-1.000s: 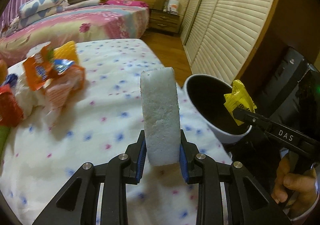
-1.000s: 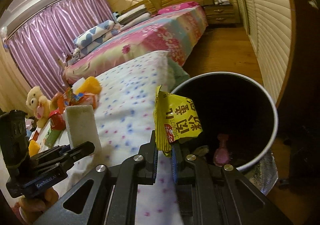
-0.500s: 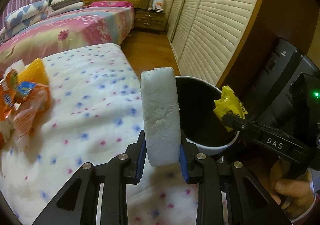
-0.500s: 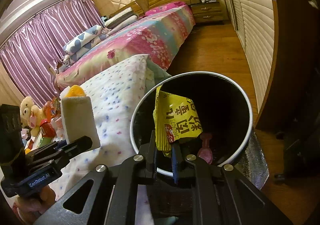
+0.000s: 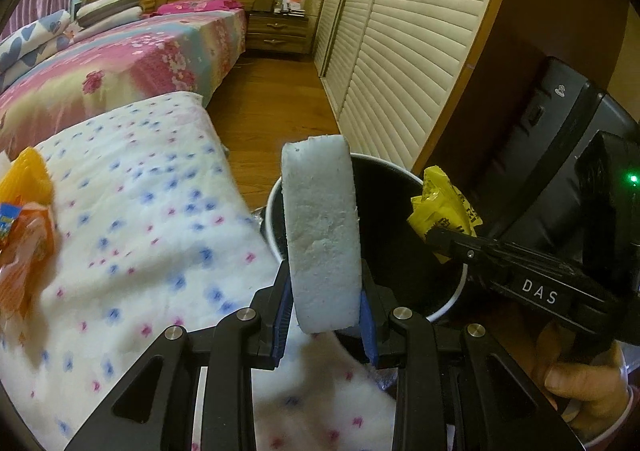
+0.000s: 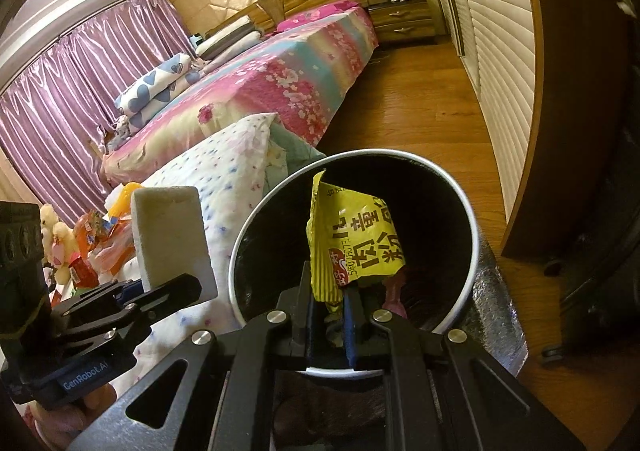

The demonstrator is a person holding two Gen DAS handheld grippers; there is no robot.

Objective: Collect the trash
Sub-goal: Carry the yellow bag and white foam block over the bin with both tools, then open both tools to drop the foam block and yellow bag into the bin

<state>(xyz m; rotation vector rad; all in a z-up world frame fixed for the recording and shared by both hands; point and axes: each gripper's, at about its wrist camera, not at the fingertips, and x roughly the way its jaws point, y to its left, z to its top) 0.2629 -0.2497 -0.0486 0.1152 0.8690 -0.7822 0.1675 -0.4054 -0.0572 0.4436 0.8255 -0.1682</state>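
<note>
Drop step: right gripper (image 6: 329, 309) clamped on yellow wrapper (image 6: 352, 247) over trash bin (image 6: 474, 227); left gripper (image 5: 324, 315) clamped on foam block (image 5: 322, 235) at rim. Next: release.

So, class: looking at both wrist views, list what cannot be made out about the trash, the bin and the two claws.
- Bin bottom: right wrist view, dark, and the yellow wrapper in the right claw covers it; only something pink shows.
- White foam block lower end: left wrist view, hidden inside the left claw.
- Snack wrappers: left wrist view, blurred and cut by the left edge.
</note>
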